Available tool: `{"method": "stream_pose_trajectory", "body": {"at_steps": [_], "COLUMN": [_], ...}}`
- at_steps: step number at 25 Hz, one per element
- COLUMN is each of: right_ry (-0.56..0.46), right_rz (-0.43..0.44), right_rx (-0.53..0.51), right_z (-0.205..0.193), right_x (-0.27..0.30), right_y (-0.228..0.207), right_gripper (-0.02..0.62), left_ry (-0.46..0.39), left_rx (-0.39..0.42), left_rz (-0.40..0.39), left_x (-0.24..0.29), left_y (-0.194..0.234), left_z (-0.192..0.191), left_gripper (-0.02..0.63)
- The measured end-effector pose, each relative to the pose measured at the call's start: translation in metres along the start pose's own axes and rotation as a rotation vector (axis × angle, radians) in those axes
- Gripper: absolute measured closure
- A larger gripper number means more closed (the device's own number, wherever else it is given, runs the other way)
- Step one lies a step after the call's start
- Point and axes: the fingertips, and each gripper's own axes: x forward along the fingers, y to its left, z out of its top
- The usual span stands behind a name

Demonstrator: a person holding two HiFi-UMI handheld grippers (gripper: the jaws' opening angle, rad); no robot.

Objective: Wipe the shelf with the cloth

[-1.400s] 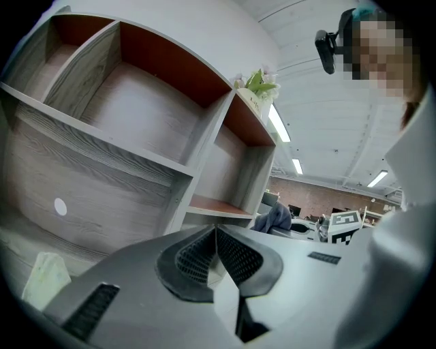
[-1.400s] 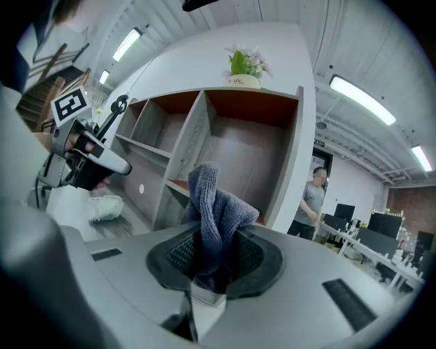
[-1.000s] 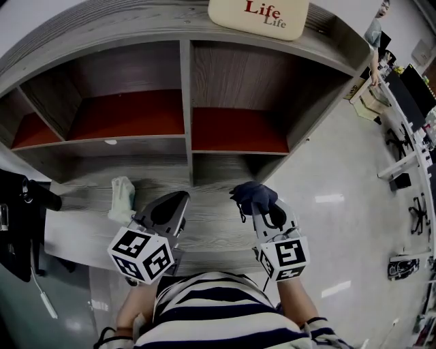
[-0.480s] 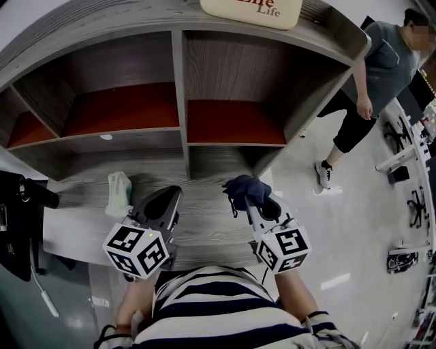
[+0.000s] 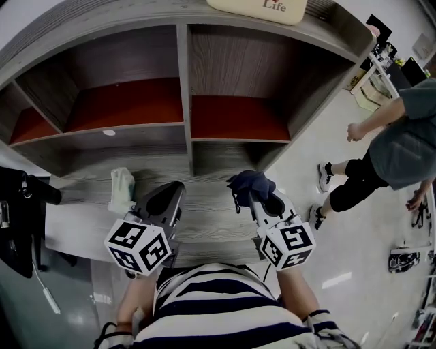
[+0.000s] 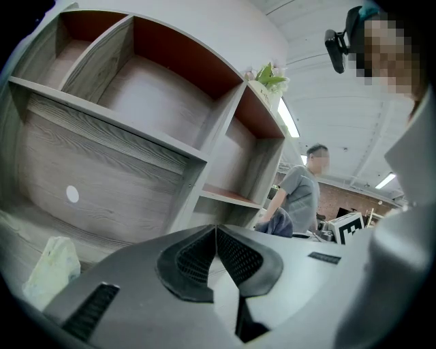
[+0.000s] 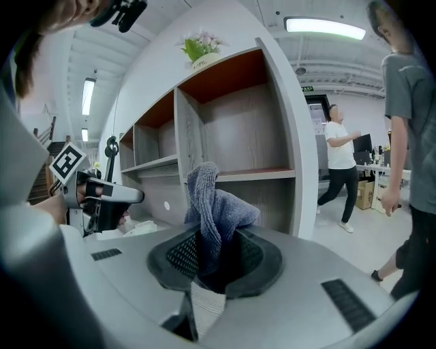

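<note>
The wooden shelf unit [image 5: 184, 102] with red-floored compartments stands in front of me, above a grey wood ledge [image 5: 204, 204]. My right gripper [image 5: 251, 191] is shut on a dark blue cloth [image 5: 249, 183], which bunches up above the jaws in the right gripper view [image 7: 212, 204]. It hovers over the ledge below the right compartment. My left gripper [image 5: 170, 198] is shut with nothing between its jaws [image 6: 214, 235], held over the ledge to the left of the cloth.
A pale crumpled packet [image 5: 122, 189] lies on the ledge at the left. A cream sign [image 5: 262, 8] sits on the shelf top. A person [image 5: 381, 157] walks on the floor at the right. A dark stand [image 5: 20, 204] is at the far left.
Both grippers have stayed almost in place over the ledge. The person at the right has walked further to the right and nearer.
</note>
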Motion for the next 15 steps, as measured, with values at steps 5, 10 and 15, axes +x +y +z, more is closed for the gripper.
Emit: {"method": "stream_pose_trajectory", "body": {"at_steps": [5,10,15], "right_ry": [0.004,0.008,0.013], "right_rz": [0.005,0.005,0.003], "right_rx": [0.019,0.012,0.022], "right_z": [-0.0011,-0.0005,-0.0009], "right_x": [0.0007,0.0018,0.003], "right_y": [-0.0006,-0.0022,-0.0049], "right_gripper": [0.517,0.517,0.517], "left_ry": [0.005,0.005,0.002], "left_rx": [-0.003,-0.01,-0.016], "left_rz": [-0.002,-0.004,-0.006], "left_x": [0.0002,0.0014,0.0023], "left_y": [0.0004,0.0001,-0.0002], "left_z": [-0.0025,-0.0037,-0.0033], "left_gripper": [0.583,0.583,0.583]}}
